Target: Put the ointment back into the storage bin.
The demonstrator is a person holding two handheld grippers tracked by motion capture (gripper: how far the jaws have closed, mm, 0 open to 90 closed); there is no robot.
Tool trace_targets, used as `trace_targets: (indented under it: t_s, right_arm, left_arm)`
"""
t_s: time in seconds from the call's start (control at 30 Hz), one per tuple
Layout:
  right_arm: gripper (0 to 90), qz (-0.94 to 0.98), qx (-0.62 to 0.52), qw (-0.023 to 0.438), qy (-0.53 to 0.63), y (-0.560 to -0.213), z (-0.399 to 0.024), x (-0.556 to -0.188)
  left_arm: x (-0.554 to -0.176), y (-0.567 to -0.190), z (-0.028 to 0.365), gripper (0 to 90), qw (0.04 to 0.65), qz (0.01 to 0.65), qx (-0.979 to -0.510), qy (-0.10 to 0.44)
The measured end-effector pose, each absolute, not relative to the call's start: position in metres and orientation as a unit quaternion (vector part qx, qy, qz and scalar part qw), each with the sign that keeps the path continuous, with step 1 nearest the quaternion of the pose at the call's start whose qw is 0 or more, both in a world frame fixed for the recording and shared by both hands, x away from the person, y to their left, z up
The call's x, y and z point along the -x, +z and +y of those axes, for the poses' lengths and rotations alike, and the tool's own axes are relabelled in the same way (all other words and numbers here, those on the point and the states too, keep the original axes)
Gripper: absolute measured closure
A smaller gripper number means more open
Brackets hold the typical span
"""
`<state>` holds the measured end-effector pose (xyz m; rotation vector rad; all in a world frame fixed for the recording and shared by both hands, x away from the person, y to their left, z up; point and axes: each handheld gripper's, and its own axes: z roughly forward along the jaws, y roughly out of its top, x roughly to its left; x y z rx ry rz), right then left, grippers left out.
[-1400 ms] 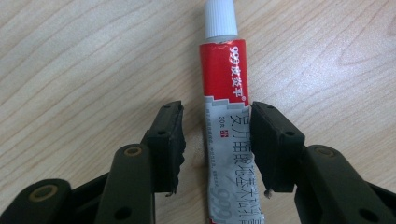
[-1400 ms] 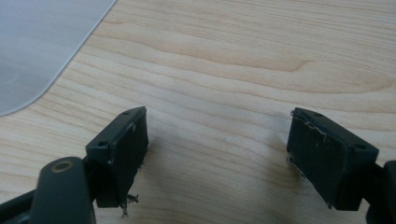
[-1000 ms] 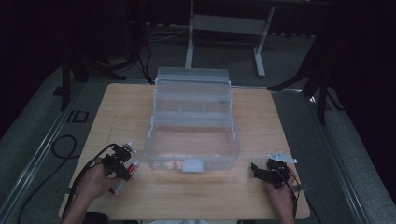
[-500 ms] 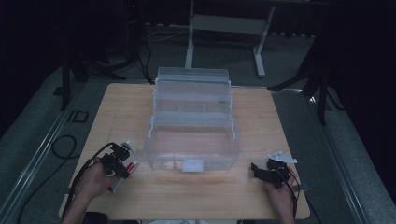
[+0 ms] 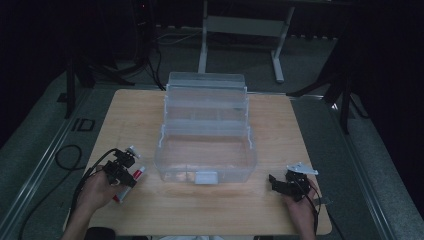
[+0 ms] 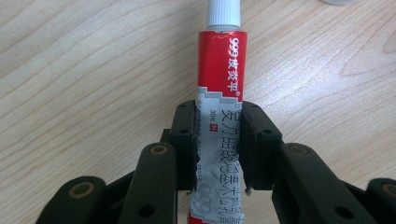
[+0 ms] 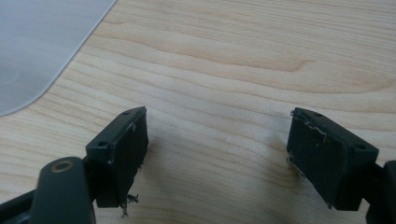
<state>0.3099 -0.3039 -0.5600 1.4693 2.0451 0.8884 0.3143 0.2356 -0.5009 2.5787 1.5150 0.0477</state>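
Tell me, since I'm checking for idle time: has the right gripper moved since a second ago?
No. The right gripper sits at the same spot beside the clear box's front right corner.

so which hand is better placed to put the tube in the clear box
Left. Its tongs are shut on the tube, beside the clear box. The right tongs are open on bare table.

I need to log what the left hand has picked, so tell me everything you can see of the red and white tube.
The tube is a small ointment tube, red toward its white ribbed screw cap and white with printed characters toward its crinkled, flattened tail. It lies flat on the wooden table, left of the clear plastic box, cap pointing away from the person. The left gripper has its black jaws closed on the white part, pressing both sides.
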Motion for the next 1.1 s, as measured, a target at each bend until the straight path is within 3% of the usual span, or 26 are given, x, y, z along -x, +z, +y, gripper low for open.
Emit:
trace_targets:
  t_s: [1.1]
  right_arm:
    - [20.2,0.745,-0.535,0.234,0.324,-0.56,-0.304,-0.31]
  left_arm:
    - [-0.32,-0.447,0.237,69.8,0.11,0.469,-0.875,0.055]
